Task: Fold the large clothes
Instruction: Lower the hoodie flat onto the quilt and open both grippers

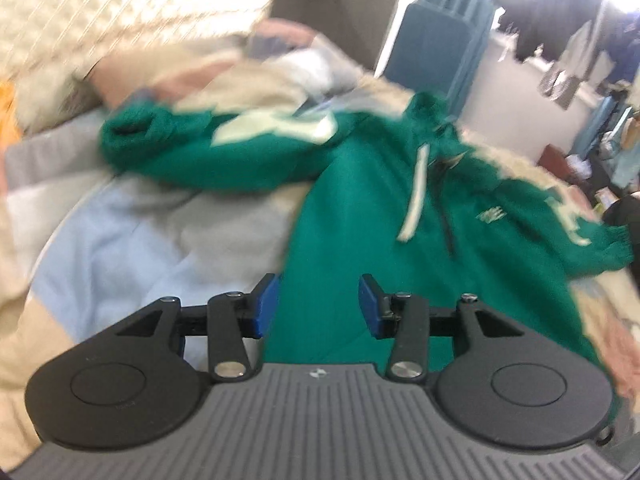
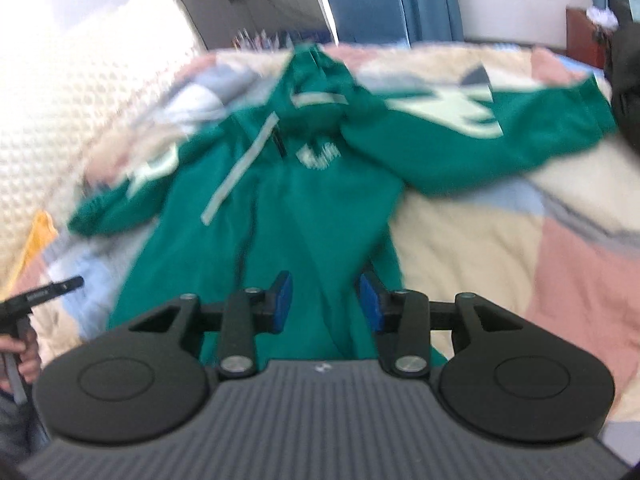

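A green hoodie with pale stripes and lettering is spread face up on a patchwork quilt, its sleeves thrown outward. The left gripper and right gripper are held above its lower part, jaws spread, nothing pinched. No containers can be made out.

Both the left gripper and right gripper hung above the green hoodie, jaws parted, gripping nothing.
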Action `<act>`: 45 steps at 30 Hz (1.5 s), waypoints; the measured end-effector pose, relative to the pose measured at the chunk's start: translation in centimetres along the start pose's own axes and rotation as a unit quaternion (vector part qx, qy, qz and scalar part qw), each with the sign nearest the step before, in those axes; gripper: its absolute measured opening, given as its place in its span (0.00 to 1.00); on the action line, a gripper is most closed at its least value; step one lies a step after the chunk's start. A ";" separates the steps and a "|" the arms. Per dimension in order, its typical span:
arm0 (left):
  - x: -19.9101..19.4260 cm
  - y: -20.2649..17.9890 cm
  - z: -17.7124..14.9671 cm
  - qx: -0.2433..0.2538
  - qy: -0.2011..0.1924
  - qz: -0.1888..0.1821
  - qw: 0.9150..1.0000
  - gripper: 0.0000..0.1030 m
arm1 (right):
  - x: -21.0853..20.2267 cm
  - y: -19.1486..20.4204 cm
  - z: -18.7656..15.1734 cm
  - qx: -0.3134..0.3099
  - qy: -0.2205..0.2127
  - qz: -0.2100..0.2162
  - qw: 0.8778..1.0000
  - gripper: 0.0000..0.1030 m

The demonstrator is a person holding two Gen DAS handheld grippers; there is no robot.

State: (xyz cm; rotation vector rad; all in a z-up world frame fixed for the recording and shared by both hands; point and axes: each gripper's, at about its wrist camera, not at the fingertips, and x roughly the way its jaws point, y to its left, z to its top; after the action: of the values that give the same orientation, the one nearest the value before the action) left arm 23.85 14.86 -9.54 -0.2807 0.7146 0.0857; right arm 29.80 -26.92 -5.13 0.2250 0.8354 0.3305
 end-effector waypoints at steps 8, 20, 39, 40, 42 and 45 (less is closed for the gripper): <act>0.2 -6.4 3.3 0.026 -0.051 -0.053 0.997 0.49 | 3.4 7.4 0.7 -0.007 -0.070 0.011 0.997 0.40; 8.7 -6.1 -2.0 0.037 -0.011 -0.063 0.997 0.49 | 13.3 8.1 -4.8 -0.031 -0.051 -0.042 0.997 0.40; 17.5 -5.6 -5.3 0.036 0.075 -0.047 0.995 0.49 | 22.0 6.1 -6.7 0.010 0.050 -0.090 0.995 0.38; 17.4 -5.7 -5.3 0.037 0.075 -0.047 0.995 0.49 | 21.8 6.2 -6.7 0.010 0.048 -0.090 0.995 0.38; 17.4 -5.7 -5.3 0.038 0.074 -0.048 0.995 0.49 | 21.2 6.1 -6.3 0.012 0.038 -0.090 0.995 0.38; 17.0 -5.5 -5.3 0.030 0.074 -0.052 0.995 0.49 | 19.7 5.4 -5.2 0.029 0.017 -0.086 0.996 0.38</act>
State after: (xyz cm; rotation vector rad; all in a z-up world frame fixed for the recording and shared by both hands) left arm 34.26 7.79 -23.31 -0.2689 0.8476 -0.0553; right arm 37.14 -14.27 -20.27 0.1998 0.8922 0.1483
